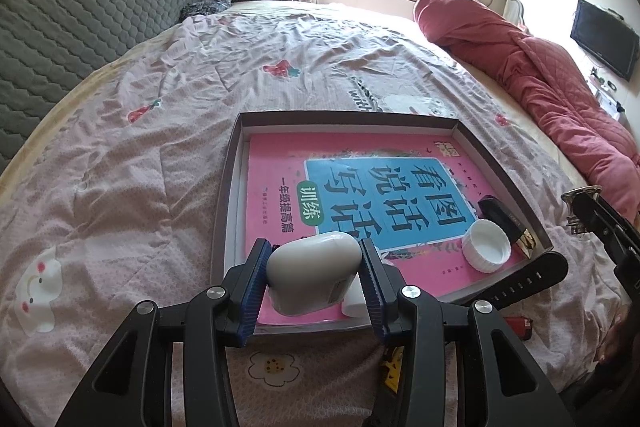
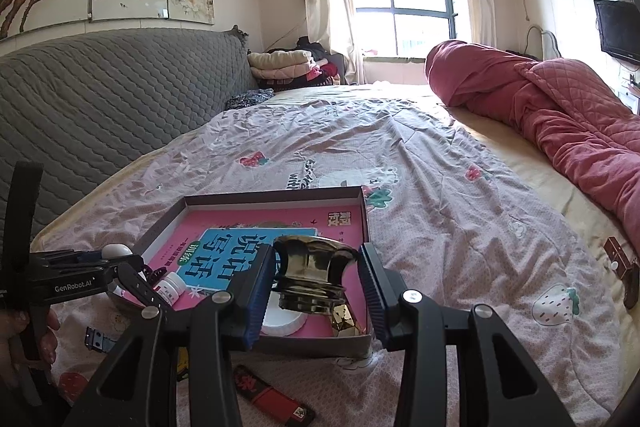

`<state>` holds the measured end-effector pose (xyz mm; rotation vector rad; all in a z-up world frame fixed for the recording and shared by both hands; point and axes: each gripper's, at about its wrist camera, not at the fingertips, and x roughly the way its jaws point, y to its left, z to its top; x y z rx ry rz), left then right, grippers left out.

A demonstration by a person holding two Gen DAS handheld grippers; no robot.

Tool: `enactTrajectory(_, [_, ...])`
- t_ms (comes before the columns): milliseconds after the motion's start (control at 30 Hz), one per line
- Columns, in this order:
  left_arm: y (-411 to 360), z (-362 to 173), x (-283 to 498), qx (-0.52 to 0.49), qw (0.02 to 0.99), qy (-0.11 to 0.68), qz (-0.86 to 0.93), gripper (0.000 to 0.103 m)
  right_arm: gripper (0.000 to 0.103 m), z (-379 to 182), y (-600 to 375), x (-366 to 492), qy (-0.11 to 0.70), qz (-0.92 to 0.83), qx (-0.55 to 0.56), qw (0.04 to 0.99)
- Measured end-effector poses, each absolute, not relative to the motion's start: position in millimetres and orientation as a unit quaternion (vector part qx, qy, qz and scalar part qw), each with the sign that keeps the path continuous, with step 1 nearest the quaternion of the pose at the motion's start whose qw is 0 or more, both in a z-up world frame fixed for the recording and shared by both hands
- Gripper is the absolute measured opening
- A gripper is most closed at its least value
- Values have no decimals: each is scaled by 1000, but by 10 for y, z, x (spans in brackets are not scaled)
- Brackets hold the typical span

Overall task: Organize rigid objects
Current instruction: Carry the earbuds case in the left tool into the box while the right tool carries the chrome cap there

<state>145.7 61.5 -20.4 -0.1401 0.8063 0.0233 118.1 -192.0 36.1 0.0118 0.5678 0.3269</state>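
Nearest me, left claw (image 1: 314, 267) is clamped on a white rounded case (image 1: 314, 271), over the near edge of the shallow box (image 1: 344, 115) on the bed (image 1: 160, 107). Right claw (image 2: 316, 277) grips a gold metal cap (image 2: 314, 273) above the box's near right corner, where a white lid (image 1: 486, 245) lies on the pink book (image 1: 280, 163).

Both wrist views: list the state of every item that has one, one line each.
left gripper: fingers shut on the white case.
white case: held above the box's near edge.
right gripper: fingers shut on the gold cap.
gold cap: held over the box, upright.
box: open, lidless, on the bed.
pink book: closed, flat in the box.
white lid: hollow side up, on the book.
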Motion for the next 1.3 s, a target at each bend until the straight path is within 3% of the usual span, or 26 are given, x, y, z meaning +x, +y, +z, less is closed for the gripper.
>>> enactTrajectory(1300, [652, -486, 1627, -71, 904, 422, 25, 45, 43, 27, -1796, 1438, 324, 150, -31, 934])
